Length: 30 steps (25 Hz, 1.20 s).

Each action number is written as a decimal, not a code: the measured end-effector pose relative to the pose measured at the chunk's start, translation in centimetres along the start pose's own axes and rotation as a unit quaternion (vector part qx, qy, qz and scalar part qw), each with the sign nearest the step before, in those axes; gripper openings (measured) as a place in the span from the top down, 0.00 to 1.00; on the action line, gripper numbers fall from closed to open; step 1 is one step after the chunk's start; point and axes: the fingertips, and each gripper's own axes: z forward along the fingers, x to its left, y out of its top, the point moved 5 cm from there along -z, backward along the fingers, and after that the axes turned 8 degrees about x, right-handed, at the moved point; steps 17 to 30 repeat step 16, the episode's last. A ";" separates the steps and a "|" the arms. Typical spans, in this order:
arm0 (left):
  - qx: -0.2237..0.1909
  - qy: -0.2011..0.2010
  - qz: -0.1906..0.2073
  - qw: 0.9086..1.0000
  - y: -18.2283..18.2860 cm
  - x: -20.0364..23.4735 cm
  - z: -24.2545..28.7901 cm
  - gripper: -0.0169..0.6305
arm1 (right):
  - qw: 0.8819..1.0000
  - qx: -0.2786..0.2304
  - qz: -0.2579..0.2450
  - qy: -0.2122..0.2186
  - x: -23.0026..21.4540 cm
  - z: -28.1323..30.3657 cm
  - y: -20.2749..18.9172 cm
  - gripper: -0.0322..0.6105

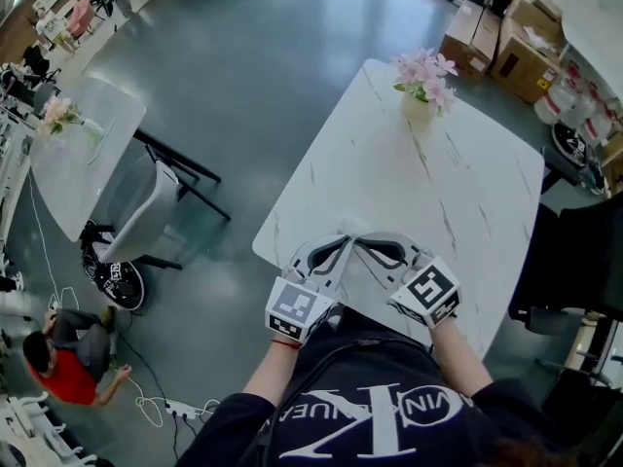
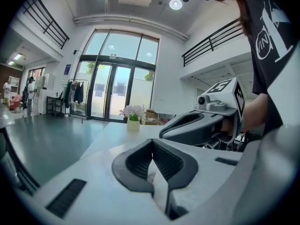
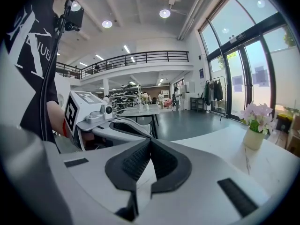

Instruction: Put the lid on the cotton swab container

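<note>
No cotton swab container or lid shows in any view. In the head view both grippers rest over the near edge of the white marble table (image 1: 467, 193), their noses angled inward and almost touching. My left gripper (image 1: 343, 241) is shut, and the left gripper view shows its black pads (image 2: 165, 163) meeting at the tip with nothing between them. My right gripper (image 1: 365, 241) is shut too, empty in its own view (image 3: 150, 144). Each gripper sees the other close alongside: the right gripper (image 2: 197, 125) in the left gripper view, the left gripper (image 3: 112, 125) in the right gripper view.
A vase of pink flowers (image 1: 423, 90) stands at the table's far end. A white chair (image 1: 146, 222) and a second table (image 1: 78, 154) are to the left. A person in red (image 1: 63, 363) crouches on the floor by cables. Cardboard boxes (image 1: 496, 37) lie beyond; a dark chair (image 1: 574, 261) stands right.
</note>
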 end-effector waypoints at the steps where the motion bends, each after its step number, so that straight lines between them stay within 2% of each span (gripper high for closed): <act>1: -0.002 0.001 0.001 1.000 0.1 -0.1 -0.3 0.96 | 1.000 -0.003 -0.001 -0.001 0.3 -0.2 0.2 0.95; 16: -0.036 0.000 0.011 0.999 0.0 -2.9 -5.8 0.96 | 0.999 -0.039 -0.003 -0.019 6.0 -2.5 1.4 0.95; 30: -0.036 0.000 0.011 0.999 0.0 -2.9 -5.8 0.96 | 0.999 -0.039 -0.003 -0.019 6.0 -2.5 1.4 0.95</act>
